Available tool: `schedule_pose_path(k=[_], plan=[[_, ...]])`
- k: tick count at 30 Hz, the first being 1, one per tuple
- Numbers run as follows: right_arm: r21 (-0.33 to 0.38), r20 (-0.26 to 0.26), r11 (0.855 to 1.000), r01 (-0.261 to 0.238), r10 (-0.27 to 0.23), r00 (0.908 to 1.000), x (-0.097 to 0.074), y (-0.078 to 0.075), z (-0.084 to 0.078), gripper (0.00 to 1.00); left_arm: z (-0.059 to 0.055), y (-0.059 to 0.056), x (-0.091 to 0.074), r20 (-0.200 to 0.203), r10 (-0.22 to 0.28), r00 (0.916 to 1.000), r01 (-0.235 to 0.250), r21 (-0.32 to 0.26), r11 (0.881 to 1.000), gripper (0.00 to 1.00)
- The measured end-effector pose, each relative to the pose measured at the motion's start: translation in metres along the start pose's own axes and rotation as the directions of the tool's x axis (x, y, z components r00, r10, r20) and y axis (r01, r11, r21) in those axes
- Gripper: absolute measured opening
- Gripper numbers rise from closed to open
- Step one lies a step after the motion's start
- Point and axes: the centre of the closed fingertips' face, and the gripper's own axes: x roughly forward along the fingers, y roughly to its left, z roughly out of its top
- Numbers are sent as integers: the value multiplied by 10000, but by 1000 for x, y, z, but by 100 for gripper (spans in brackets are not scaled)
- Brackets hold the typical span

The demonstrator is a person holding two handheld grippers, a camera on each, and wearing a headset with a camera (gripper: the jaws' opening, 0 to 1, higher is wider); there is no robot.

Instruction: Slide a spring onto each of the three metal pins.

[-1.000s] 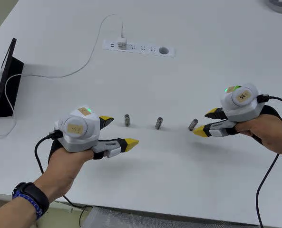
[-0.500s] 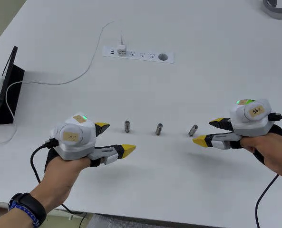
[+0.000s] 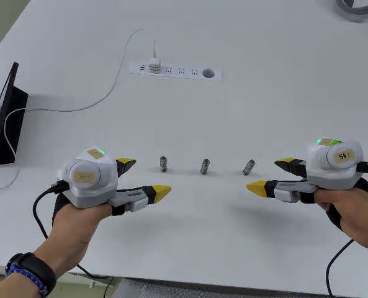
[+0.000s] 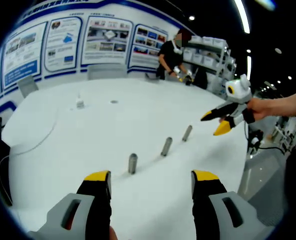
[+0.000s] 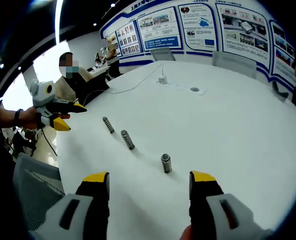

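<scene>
Left hand-held gripper (image 3: pixel 144 177) and right hand-held gripper (image 3: pixel 269 174) hover wide open and empty, three small springs (image 3: pixel 205 166) standing in a row between them on the bench (image 3: pixel 233 236); likely light and squashy, best pinched gently mid-coil.

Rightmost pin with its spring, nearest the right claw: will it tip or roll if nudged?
The rightmost pin probably tips easily unless fixed: it is slender, on a small foot, and seems to lean. Once down it would likely roll, being round. Its spring would probably give under the open right claw, so the grip may feel soft.
</scene>
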Motion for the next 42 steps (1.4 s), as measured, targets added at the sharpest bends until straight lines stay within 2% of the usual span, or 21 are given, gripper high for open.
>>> schedule_pose_path(k=[8,15,23,36,42], plan=[[197,473,9996,-202,192,9987,-2,14,1,73,0,2,-4,11,70,10000,-70,-89,9999,68],[504,525,9987,-108,81,9986,1,18,-10,77,-3,4,-7,-50,167,9998,-168,-145,9998,70],[778,527,9969,-107,66,9986,-4,27,-21,80,-10,5,-11,-200,256,9995,-260,-214,9994,74],[887,673,9961,21,-81,9977,-6,30,-25,84,-16,1,-15,-285,327,9991,-332,-195,9993,77],[803,596,9968,9,-57,9982,-5,33,-27,84,-18,4,-17,-305,414,9987,-425,-342,9985,77]])
